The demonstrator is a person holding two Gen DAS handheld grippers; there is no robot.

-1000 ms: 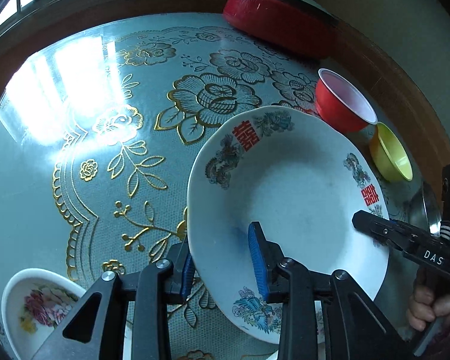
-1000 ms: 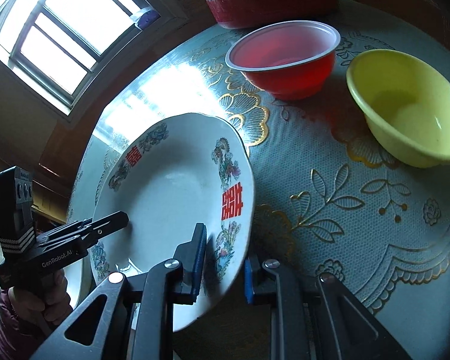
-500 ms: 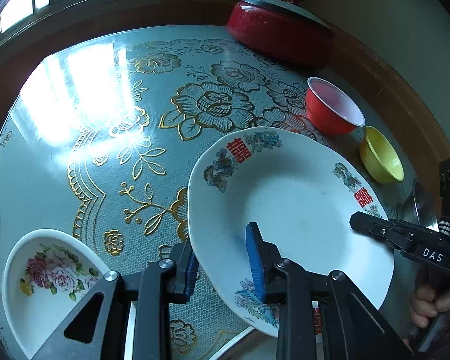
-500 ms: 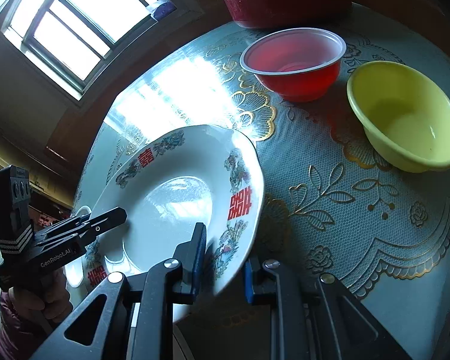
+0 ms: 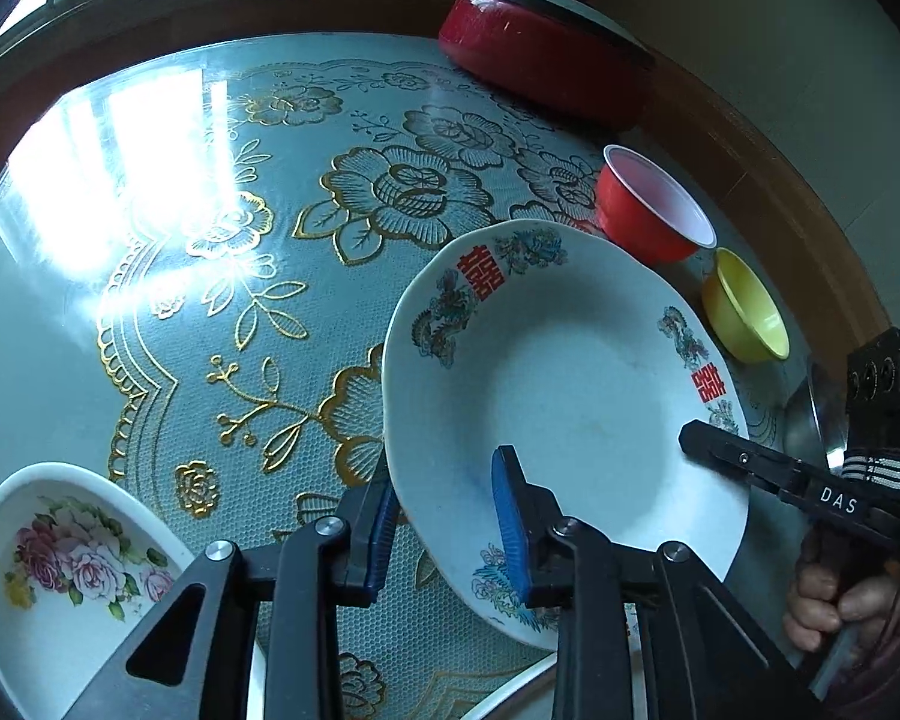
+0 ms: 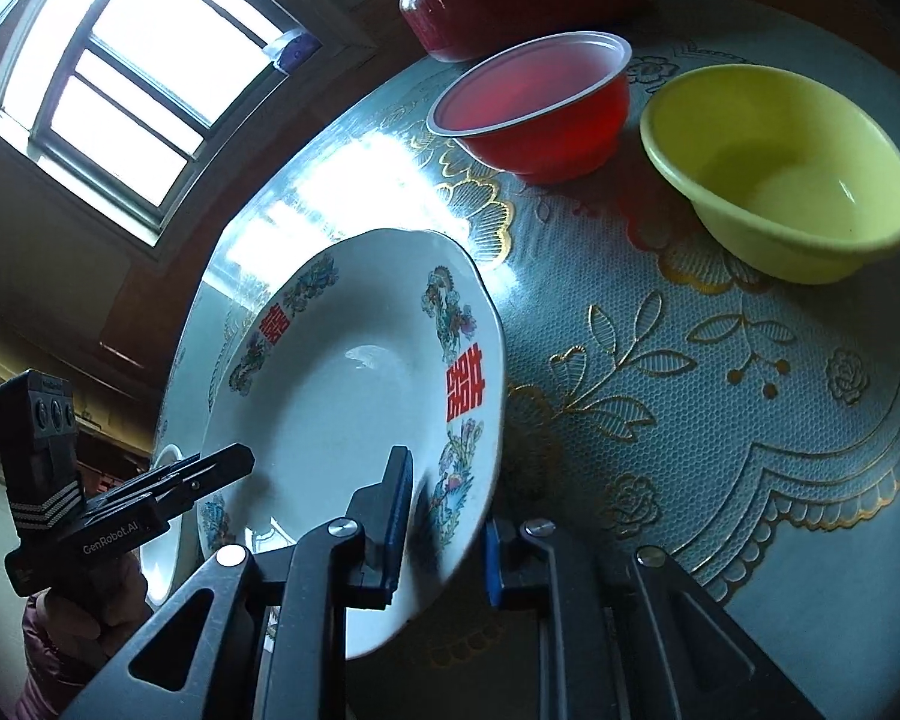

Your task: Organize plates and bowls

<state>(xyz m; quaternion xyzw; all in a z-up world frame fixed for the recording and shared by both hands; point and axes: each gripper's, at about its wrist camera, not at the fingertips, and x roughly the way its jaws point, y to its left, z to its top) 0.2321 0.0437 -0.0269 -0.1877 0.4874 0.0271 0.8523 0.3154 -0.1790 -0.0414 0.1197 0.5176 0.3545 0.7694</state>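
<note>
- The left claw [image 5: 444, 516] pinches the near-left rim of the plate [image 5: 570, 396], one pad under it and one on its inner face.
- The right claw [image 6: 444, 522] pinches the opposite rim; its jaws have just closed a little further, with the rim between them.
- The plate hangs tilted between both claws, above the surface [image 5: 210, 300]. My reading: it is mid-carry, not yet put anywhere.
- Left of the plate a floral dish [image 5: 60, 570] sits at the surface edge. A white rim [image 5: 510, 690] shows below the plate; I cannot tell what it belongs to.
- Beyond the plate, the red bowl [image 6: 534, 102] and yellow bowl [image 6: 780, 174] stand just beside each other, unstacked, near a red pot [image 5: 540, 60].
- Judged so, most sorting remains: plate down, bowls nested.
</note>
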